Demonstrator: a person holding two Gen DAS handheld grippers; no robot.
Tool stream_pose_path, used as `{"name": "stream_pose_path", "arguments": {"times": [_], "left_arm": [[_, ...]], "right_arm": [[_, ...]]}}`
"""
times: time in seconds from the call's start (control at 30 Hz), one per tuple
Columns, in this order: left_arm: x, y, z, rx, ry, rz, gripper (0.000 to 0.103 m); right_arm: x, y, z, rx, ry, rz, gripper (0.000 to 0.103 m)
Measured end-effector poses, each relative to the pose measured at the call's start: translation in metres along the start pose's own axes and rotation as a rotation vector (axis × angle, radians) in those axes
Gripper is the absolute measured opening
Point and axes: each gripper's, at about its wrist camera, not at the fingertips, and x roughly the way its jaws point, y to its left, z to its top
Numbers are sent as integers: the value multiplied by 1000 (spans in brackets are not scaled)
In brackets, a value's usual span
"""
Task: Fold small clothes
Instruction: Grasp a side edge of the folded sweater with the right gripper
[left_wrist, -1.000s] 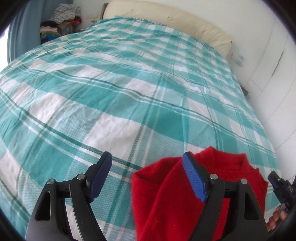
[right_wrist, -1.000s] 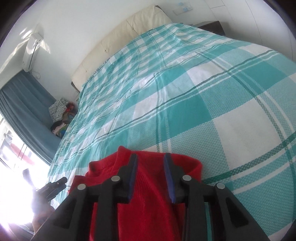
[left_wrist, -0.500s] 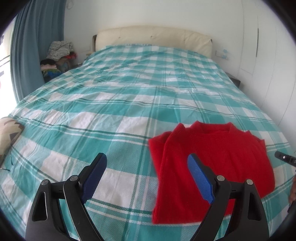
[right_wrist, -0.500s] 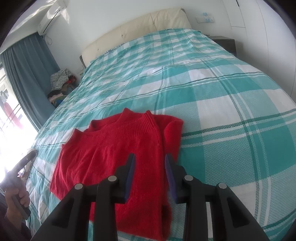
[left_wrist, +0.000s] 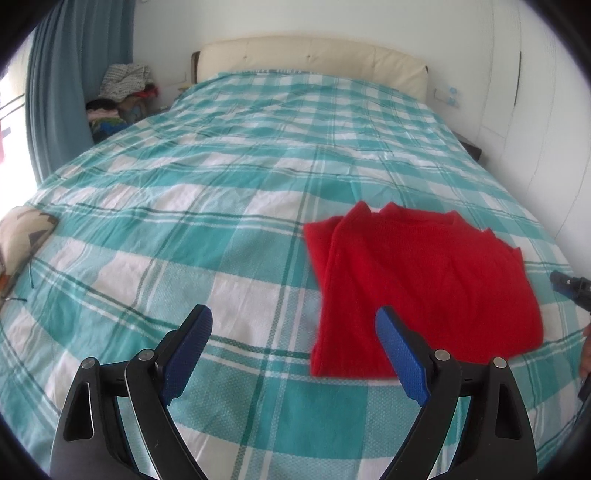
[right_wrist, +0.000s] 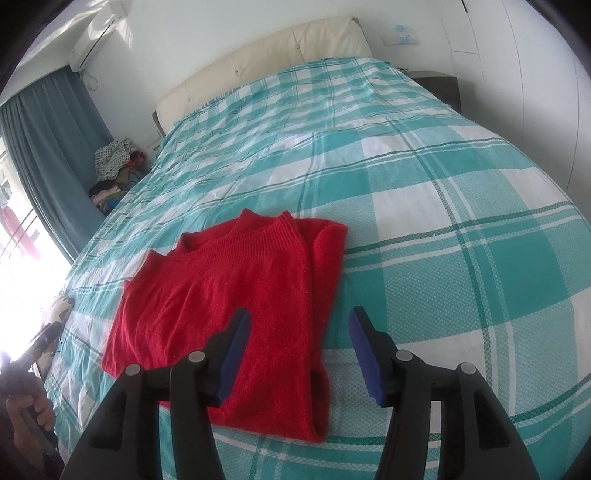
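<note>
Red sweater (left_wrist: 424, 284) lies flat on the bed (left_wrist: 221, 192), near the foot end, on the teal-and-white checked cover. Both sleeves look turned in over the body, so it reads as a long rectangle with the collar toward the headboard (left_wrist: 314, 59). Judged: side folds done, the bottom-to-top fold is left.

Left hand-held gripper (left_wrist: 293, 349): blue pads spread wide, nothing between them. It hangs above the cover just off the sweater's left edge, its right pad over the lower left corner. Not touching cloth.

Right hand-held gripper (right_wrist: 300, 352): also parted, empty, raised over the sweater's lower right portion; left pad over red knit, right pad over bare cover.

Both sit back and high, probably to clear the garment and line up on the hem corners. Each straddling one side edge suits a two-corner pinch.

Risk, as judged: the knit is soft and thick at the folded right edge (right_wrist: 317, 398); a shallow pinch may lift only the top layer and undo the sleeve fold.

Clothes pile (left_wrist: 122, 92) by the curtain (left_wrist: 62, 92), well apart.
</note>
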Motion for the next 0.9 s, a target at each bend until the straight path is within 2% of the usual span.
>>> {"name": "stream_pose_path", "arguments": {"times": [0.1, 0.23, 0.33, 0.47, 0.53, 0.57, 0.67, 0.8, 0.9], "left_arm": [[9, 13, -33, -16, 56, 5, 91], [20, 35, -66, -78, 91, 2, 91], [28, 41, -65, -103, 119, 0, 91], [23, 32, -56, -47, 67, -1, 91], [22, 28, -55, -25, 66, -4, 91], [22, 28, -53, -22, 69, -8, 91], [21, 34, -48, -40, 77, -7, 91], [19, 50, -40, -96, 70, -18, 91], [15, 62, -36, -123, 59, -7, 91]], "right_arm": [[7, -10, 1, 31, 17, 12, 57], [35, -18, 2, 74, 86, 44, 59], [60, -18, 1, 84, 136, 49, 59], [80, -15, 1, 90, 139, 43, 58], [88, -8, 3, 62, 184, 54, 23], [90, -3, 5, 56, 201, 38, 10], [78, 19, 17, 37, 196, -9, 10], [59, 80, 41, 3, 188, 49, 9], [67, 141, 48, -40, 211, 89, 9]]}}
